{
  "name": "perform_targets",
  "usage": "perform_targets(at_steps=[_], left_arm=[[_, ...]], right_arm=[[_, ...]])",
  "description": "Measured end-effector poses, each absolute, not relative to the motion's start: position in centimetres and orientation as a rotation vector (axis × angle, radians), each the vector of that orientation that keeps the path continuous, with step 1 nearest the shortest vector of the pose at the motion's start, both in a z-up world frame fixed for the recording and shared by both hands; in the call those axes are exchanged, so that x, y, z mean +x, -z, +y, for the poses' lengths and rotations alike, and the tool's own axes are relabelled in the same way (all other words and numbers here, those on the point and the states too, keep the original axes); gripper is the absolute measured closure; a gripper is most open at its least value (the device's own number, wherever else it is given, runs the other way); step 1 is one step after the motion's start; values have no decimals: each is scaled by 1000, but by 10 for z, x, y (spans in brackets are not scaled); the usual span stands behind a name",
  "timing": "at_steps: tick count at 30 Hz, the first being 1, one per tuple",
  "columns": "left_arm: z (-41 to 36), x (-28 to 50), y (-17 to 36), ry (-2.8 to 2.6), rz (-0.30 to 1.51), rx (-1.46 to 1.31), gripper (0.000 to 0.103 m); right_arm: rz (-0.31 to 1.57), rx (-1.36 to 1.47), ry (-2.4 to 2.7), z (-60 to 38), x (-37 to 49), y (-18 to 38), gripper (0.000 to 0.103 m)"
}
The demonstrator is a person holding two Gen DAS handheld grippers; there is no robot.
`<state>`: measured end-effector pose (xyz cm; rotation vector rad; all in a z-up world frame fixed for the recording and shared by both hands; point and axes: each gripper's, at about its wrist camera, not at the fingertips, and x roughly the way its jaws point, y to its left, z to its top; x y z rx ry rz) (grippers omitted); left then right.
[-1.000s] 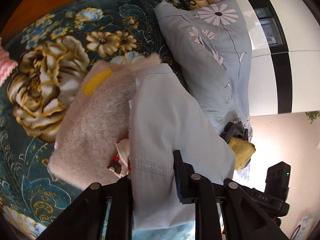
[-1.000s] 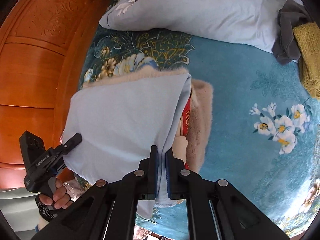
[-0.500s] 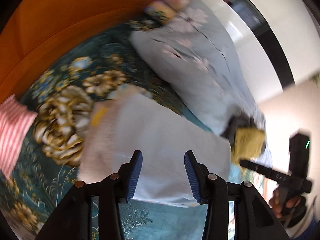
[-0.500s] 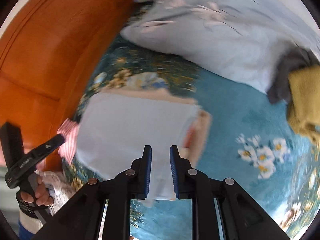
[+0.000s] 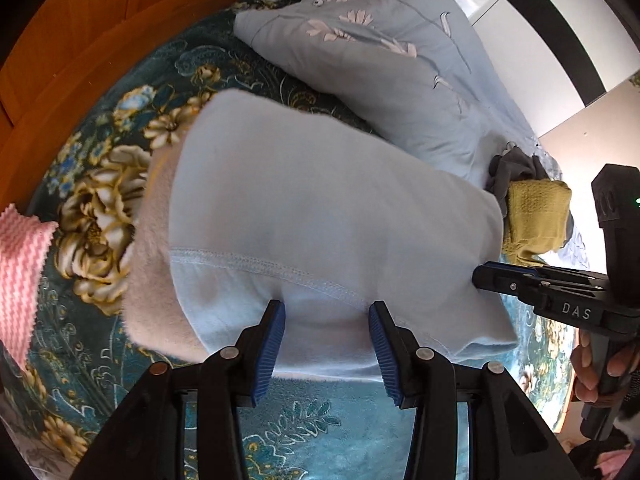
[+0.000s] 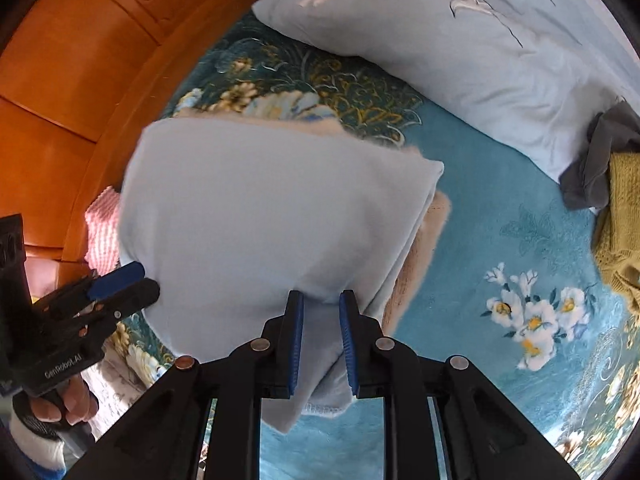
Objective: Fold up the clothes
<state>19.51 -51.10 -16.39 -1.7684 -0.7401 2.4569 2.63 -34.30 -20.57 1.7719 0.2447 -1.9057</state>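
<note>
A folded light blue garment (image 5: 320, 216) lies on top of a fuzzy beige garment (image 5: 150, 288) on the teal floral bedspread (image 5: 304, 428). It also shows in the right wrist view (image 6: 272, 216), with the beige garment (image 6: 424, 256) sticking out on its right. My left gripper (image 5: 326, 316) is open, its blue pads apart over the near hem. My right gripper (image 6: 321, 304) is open at the near right corner of the blue garment. The right gripper also shows at the right of the left wrist view (image 5: 540, 288), and the left gripper at the left of the right wrist view (image 6: 116, 288).
A pale blue flowered pillow (image 5: 384, 64) lies behind the stack. A yellow knit garment (image 5: 536, 216) and a dark grey one (image 5: 516, 168) sit at the right. A pink striped cloth (image 5: 20, 272) lies at the left. A wooden headboard (image 6: 80, 60) borders the bed.
Both grippers have let go of the blue garment and opened. The garment now lies flat over the beige one. Both grippers have drawn back a little.
</note>
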Motion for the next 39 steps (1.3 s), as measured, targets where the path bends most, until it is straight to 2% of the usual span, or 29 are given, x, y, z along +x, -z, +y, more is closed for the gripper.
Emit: perform_targets(at_steps=[6, 10, 17, 19, 20, 21, 23, 27, 29, 31, 33, 35, 39], left_arm=[[-508, 195, 190, -2401, -820, -1813, 54], [-505, 193, 189, -2388, -794, -1844, 53], [-511, 200, 160, -2441, -818, -1789, 53], [-510, 207, 147, -2474, -813, -1746, 45], [-509, 211, 142, -2484, -826, -1721, 36], [-508, 215, 138, -2492, -848, -1696, 34], [-506, 224, 134, -2504, -891, -1658, 33], [-496, 240, 135, -2521, -910, -1664, 28], [-492, 252, 136, -2526, -902, -1672, 26], [-487, 263, 135, -2549, -886, -1676, 22], [-481, 273, 136, -2570, -865, -1695, 16], [-475, 282, 137, -2586, -842, -1719, 10], [-463, 294, 138, -2590, -807, -1753, 3]], right_arm=[[259, 1814, 1885, -344, 19, 225, 84], [255, 1847, 1863, -342, 16, 229, 84], [129, 1773, 1923, -327, 25, 185, 84], [87, 1741, 1944, -321, 34, 170, 83], [75, 1731, 1950, -318, 39, 165, 80], [67, 1722, 1956, -316, 45, 160, 77], [79, 1717, 1966, -312, 61, 157, 66], [137, 1753, 1937, -306, 95, 166, 51], [166, 1770, 1932, -304, 107, 172, 35], [192, 1784, 1928, -304, 116, 179, 27], [218, 1797, 1925, -304, 125, 186, 23], [264, 1786, 1935, -306, 130, 190, 13], [350, 1744, 1956, -311, 140, 190, 10]])
